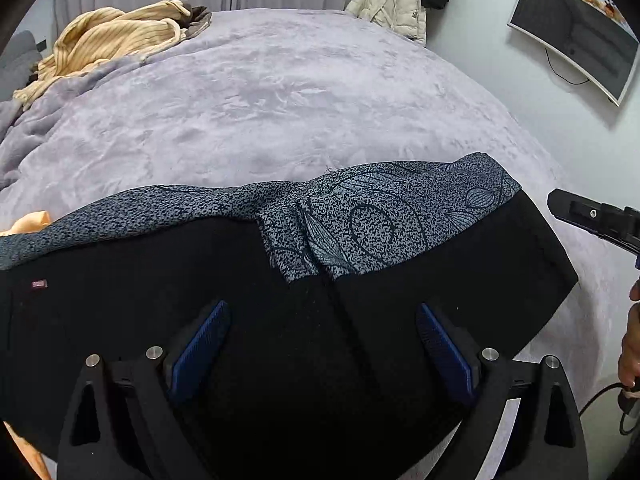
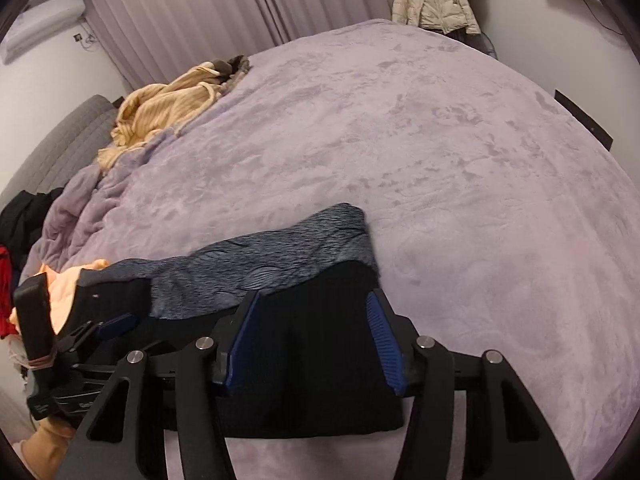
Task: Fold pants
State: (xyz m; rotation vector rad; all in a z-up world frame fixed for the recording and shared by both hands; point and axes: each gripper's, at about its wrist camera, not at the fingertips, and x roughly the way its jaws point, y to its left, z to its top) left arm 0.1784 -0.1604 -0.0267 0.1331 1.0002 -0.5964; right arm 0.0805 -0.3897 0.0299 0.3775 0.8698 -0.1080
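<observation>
Lying at the near edge of the lilac plush bed cover (image 1: 280,92), at 6 o'clock in both wrist views: black knit pants with a grey speckled leaf-print lining (image 1: 360,216) turned out along the far edge. Partly folded by the look of it, layers stacked, lining still exposed.

Left gripper (image 1: 323,344): blue-padded fingers spread wide over the black cloth, nothing clamped. Contact with the fabric not determinable. Right gripper (image 2: 312,340): also spread wide, straddling the right-hand end of the garment, nothing held; its black tip visible at 3 o'clock in the left view.

Risks, as judged:
- Pinching one layer only, given the stacked cloth; lower layer left behind and fold skewed.
- Catching the plush cover together with the pants, both being soft and in contact; cover dragged up.
- Uneven lift between the two sides; lining edge rolling further out, seam line wandering.
- Garment close to the bed edge; slipping off if pulled toward 6 o'clock.

Containers: none seen; nothing to report as contents.

Surroundings: tan ribbed garment heap (image 1: 104,36) at 10 o'clock, well apart. Peach cloth (image 2: 68,280) just beside the pants at 9 o'clock, liable to be snagged. Cream puffer jacket (image 2: 434,0) hanging at 1 o'clock. Wall-mounted screen (image 1: 576,36) at 2 o'clock.
</observation>
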